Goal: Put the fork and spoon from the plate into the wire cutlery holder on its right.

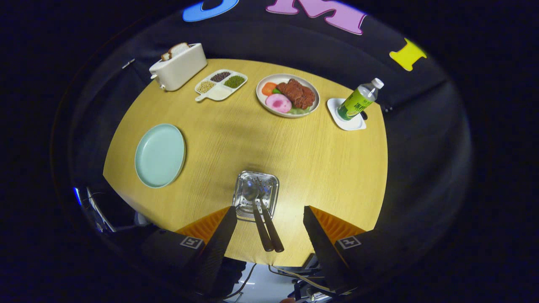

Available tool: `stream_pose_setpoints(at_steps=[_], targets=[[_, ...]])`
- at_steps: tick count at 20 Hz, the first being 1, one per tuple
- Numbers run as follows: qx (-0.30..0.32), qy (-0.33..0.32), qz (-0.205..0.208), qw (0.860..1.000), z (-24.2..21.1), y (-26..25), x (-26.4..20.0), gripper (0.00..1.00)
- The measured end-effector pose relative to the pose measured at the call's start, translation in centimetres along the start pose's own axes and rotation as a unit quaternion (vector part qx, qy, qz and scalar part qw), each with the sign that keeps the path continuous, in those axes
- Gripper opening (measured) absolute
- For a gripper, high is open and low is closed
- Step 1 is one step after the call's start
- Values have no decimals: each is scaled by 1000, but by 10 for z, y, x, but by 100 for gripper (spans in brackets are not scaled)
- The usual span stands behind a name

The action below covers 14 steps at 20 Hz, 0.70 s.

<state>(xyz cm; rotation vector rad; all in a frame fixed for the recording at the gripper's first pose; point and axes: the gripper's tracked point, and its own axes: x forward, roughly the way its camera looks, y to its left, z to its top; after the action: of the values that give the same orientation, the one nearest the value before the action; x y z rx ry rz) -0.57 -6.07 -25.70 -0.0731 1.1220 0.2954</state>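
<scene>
I look down from well above a round wooden table (pixel 320 164). The metal cutlery holder (pixel 257 195) stands just ahead of my fingers. The spoon (pixel 252 194) and the fork (pixel 264 198) both stand in it, heads down, their dark handles (pixel 268 233) leaning out towards me between my fingers. The pale green plate (pixel 160 155) lies bare to the left of the holder. My gripper (pixel 268 219) is open, its fingers wide apart on either side of the handles and touching neither.
At the far side of the table stand a white toaster (pixel 179 66) with bread, a divided dish (pixel 220 85) of beans, a plate of toy food (pixel 288 95), and a green bottle (pixel 358 101) on a white coaster (pixel 346 114).
</scene>
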Motion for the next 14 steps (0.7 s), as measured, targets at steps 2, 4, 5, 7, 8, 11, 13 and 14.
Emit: stream_pose_setpoints(at_steps=[2, 4, 5, 7, 8, 11, 13, 14], targets=[[12, -55, 0, 998, 9, 5, -16, 99], [29, -102, 3, 994, 16, 11, -34, 99], [36, -125, 5, 991, 20, 14, -42, 99], [46, -176, -1, 983, 31, 10, -58, 99], [52, -205, -7, 977, 38, 5, -67, 99], [57, -284, -29, 957, 50, -12, -100, 99], [49, -317, -45, 946, 52, -20, -110, 99], [42, -330, -51, 942, 51, -23, -114, 99]])
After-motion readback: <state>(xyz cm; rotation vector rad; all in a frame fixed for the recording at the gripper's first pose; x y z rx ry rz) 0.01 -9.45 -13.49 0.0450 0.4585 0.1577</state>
